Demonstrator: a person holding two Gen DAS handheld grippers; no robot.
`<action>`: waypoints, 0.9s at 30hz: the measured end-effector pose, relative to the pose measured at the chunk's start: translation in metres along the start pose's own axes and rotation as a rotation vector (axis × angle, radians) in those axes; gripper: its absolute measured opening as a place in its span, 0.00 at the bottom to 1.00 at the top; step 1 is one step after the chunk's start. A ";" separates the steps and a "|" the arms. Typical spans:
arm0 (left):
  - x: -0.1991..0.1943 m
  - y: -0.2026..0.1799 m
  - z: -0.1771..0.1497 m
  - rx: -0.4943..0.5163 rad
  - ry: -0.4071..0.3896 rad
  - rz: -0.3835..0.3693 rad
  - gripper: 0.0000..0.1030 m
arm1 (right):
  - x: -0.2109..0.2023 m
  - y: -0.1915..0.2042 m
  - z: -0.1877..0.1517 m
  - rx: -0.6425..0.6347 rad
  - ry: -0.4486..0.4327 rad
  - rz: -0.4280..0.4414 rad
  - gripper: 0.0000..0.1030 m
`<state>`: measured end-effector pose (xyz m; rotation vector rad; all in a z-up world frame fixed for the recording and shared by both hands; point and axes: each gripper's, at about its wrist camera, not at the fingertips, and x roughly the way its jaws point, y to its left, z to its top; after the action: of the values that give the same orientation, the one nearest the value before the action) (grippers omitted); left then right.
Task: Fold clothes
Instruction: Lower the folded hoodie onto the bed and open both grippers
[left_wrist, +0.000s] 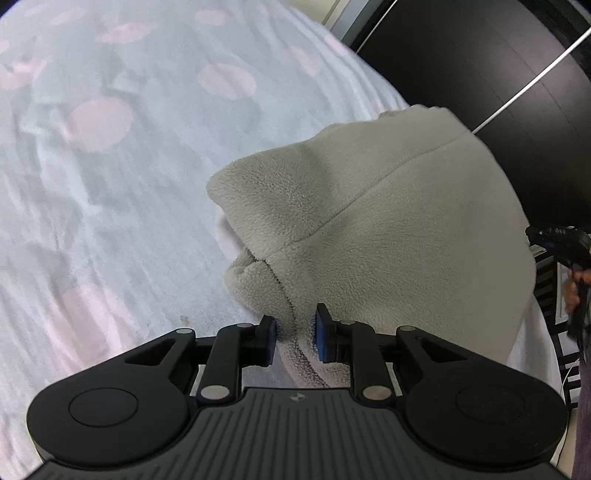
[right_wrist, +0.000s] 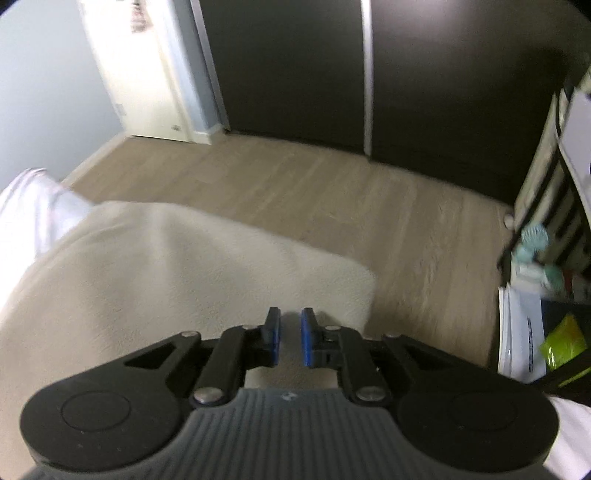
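A beige fleece garment (left_wrist: 388, 229) is lifted above the bed, its seam running across it. My left gripper (left_wrist: 294, 334) is shut on a bunched edge of the fleece, which fills the gap between the blue pads. In the right wrist view the same fleece (right_wrist: 166, 277) spreads to the left and below my right gripper (right_wrist: 290, 339). Its blue pads stand close together with fleece between them at the garment's edge. The right gripper also shows at the far right of the left wrist view (left_wrist: 561, 240).
A white bedspread with pink spots (left_wrist: 110, 184) covers the bed under the garment. Beyond are a wood floor (right_wrist: 332, 206), a dark wardrobe (right_wrist: 295, 66), a white door (right_wrist: 140, 74) and a cluttered shelf unit (right_wrist: 554, 240) at the right.
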<state>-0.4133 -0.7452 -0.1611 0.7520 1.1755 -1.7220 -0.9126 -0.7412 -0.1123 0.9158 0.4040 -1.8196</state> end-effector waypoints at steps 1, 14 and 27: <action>-0.005 -0.001 -0.001 0.001 -0.009 0.000 0.21 | -0.016 0.006 -0.007 -0.023 -0.014 0.028 0.15; -0.104 -0.016 -0.034 0.080 -0.168 0.005 0.23 | -0.176 0.097 -0.173 -0.220 0.058 0.499 0.15; -0.190 -0.039 -0.090 0.177 -0.296 0.041 0.26 | -0.173 0.131 -0.255 -0.253 0.178 0.450 0.14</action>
<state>-0.3698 -0.5924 -0.0182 0.5945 0.8095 -1.8453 -0.6589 -0.5242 -0.1335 0.9082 0.4825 -1.2526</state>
